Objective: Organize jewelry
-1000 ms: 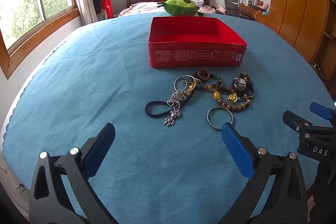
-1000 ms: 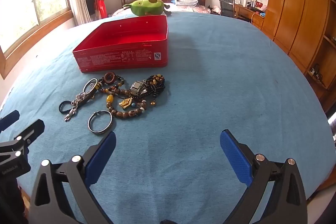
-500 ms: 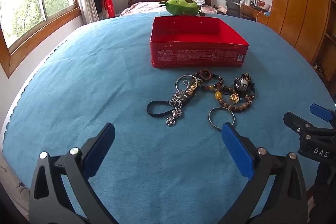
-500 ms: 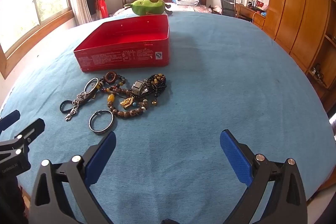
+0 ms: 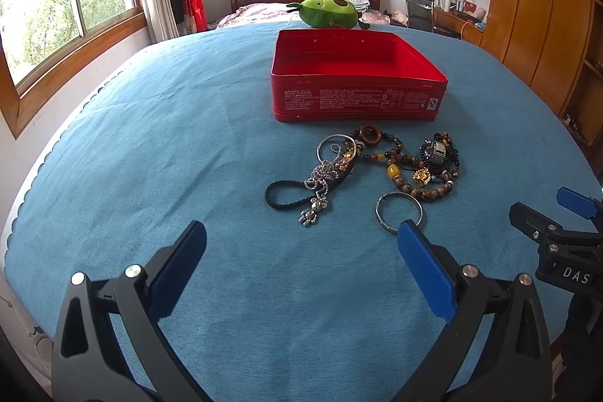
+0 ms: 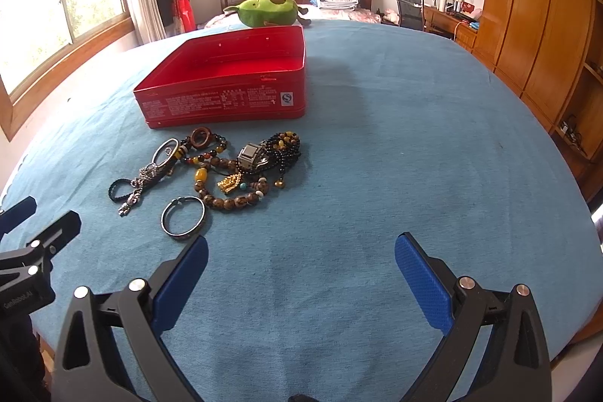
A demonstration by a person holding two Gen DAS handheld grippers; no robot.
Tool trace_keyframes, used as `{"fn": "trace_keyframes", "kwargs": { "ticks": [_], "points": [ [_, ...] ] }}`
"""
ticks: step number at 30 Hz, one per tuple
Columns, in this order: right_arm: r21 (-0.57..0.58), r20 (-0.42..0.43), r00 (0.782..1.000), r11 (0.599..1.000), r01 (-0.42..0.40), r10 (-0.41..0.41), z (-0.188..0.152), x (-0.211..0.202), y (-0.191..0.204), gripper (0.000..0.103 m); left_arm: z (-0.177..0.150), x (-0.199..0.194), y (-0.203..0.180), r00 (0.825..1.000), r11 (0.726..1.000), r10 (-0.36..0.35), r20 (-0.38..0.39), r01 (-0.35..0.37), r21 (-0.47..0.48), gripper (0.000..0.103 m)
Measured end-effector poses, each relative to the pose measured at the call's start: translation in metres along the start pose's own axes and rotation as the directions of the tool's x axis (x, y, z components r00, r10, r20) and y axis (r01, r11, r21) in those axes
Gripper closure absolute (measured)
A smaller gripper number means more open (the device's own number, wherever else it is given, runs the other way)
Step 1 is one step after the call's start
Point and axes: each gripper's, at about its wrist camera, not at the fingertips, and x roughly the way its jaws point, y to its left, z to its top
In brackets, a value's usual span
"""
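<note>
An empty red tin box (image 5: 358, 78) (image 6: 226, 89) sits on the blue tablecloth. In front of it lies a pile of jewelry: a silver bangle (image 5: 398, 212) (image 6: 183, 216), a brown bead bracelet (image 5: 426, 176) (image 6: 226, 191), a silver chain on a black cord (image 5: 316, 187) (image 6: 135, 185), a wooden ring (image 5: 370, 134) (image 6: 201, 137) and a watch (image 5: 437, 151) (image 6: 250, 155). My left gripper (image 5: 301, 240) is open and empty, just short of the bangle. My right gripper (image 6: 301, 251) is open and empty, to the right of the pile.
A green avocado plush (image 5: 328, 12) (image 6: 269, 11) lies behind the box. The blue cloth (image 6: 414, 138) stretches bare to the right. A bed, windows and wooden cabinets stand beyond the table edge. The right gripper shows at the right edge of the left wrist view (image 5: 557, 232).
Both grippers have drawn slightly back or tilted; the box and jewelry sit a little lower in both views. Nothing was touched.
</note>
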Motion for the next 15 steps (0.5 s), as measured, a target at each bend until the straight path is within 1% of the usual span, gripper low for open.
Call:
{"fn": "trace_keyframes", "kwargs": {
  "ticks": [15],
  "points": [
    [0.000,-0.001,1.000,1.000,-0.001,0.001,-0.0001,0.0006,-0.0001,0.004,0.0007,0.0005,0.0014,1.000,1.000,0.000,-0.001,0.000,-0.001,0.003]
  ]
}}
